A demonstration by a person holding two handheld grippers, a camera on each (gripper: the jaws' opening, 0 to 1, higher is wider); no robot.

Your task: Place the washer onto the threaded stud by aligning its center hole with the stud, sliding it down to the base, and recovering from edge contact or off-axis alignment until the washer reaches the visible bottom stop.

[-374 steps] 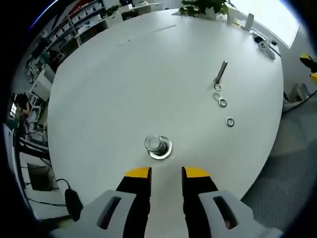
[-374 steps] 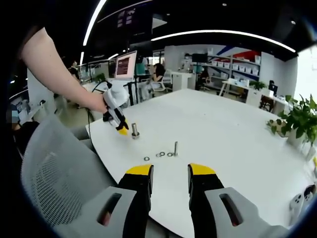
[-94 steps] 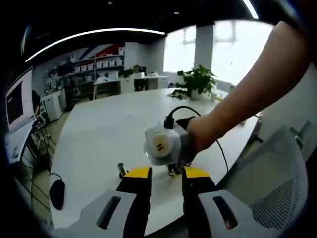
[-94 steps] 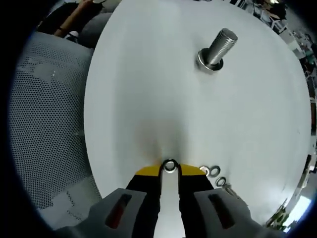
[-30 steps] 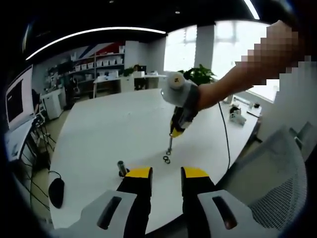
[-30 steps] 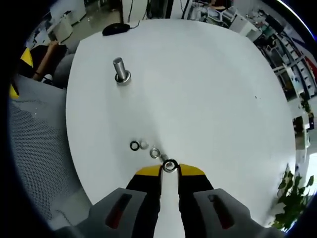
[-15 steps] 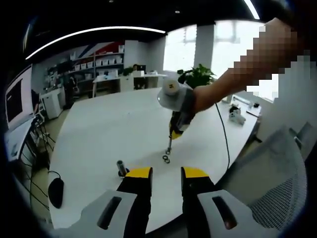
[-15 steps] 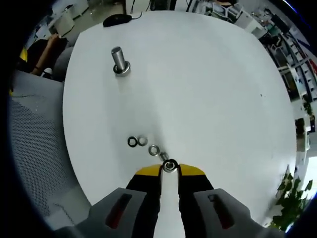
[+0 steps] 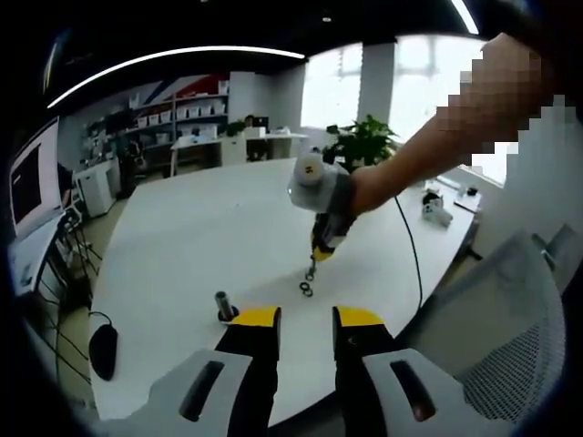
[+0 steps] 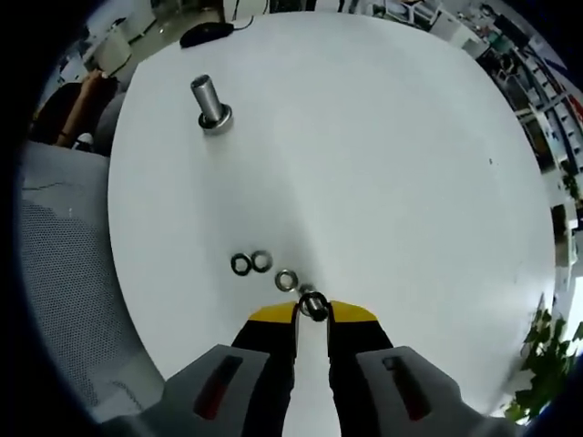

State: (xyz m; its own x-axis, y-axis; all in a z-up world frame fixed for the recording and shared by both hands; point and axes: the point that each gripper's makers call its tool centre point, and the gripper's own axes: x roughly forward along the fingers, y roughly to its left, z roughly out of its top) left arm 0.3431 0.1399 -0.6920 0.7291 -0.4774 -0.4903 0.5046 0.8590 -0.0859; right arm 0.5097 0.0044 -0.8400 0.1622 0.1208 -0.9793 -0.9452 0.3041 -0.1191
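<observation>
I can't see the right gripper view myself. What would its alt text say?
Yellow-tipped tongs pinch a small metal washer above a round white table. Three more washers lie in a row just ahead of the tips, and an upright threaded stud stands farther off, toward the upper left. A grey mesh chair sits at the table's left edge.

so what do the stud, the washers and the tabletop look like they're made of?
Stud: bright silvery metal by its glossy grey sheen, probably steel.
Loose washers: thin rings with a metallic glint, likely the same; one looks darker.
Washer at the right gripper: shiny metal.
Tabletop: smooth matte white, laminate or painted; can't tell which.
</observation>
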